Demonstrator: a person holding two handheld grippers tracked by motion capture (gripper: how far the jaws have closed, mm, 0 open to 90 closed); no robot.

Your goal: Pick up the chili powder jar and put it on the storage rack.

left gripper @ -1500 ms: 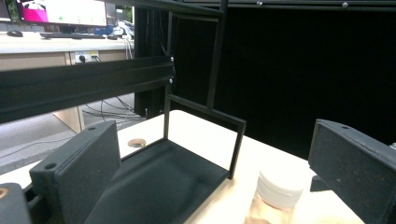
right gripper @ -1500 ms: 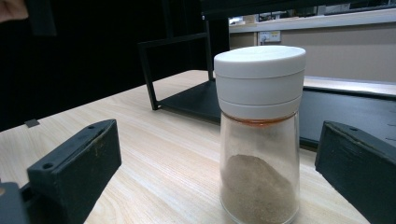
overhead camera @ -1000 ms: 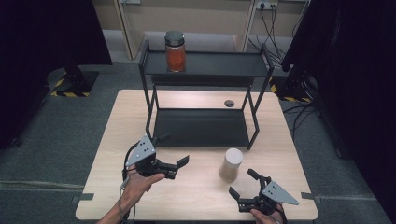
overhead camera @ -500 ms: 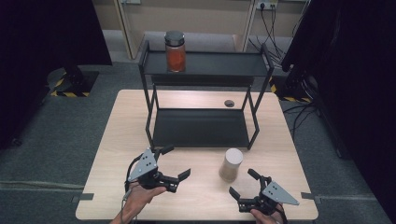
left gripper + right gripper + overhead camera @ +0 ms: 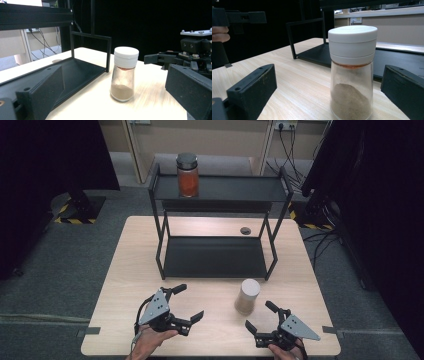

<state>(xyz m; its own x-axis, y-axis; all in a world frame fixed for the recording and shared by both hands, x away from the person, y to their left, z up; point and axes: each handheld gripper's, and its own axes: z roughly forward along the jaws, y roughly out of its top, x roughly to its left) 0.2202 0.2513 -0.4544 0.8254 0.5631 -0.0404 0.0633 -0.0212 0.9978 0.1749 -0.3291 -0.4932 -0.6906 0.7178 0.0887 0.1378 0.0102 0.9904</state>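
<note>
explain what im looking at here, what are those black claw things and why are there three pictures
The black things are hand-held tongs: a person holds one in each hand, the left tongs and the right tongs. There is no robot arm.

The wide picture comes from a camera above the table, looking down. The other two come from small cameras riding on each pair of tongs, looking out between their own two black jaws at the bottom corners.

On the table stand a black two-level shelf and, in front of it, a glass shaker with a white cap, partly filled with brownish powder. A jar with orange-red contents sits on the shelf's top level. A small dark round spot lies behind the shelf; what it is I cannot tell.

Both tongs are open and hold nothing; both point at the shaker.
</note>
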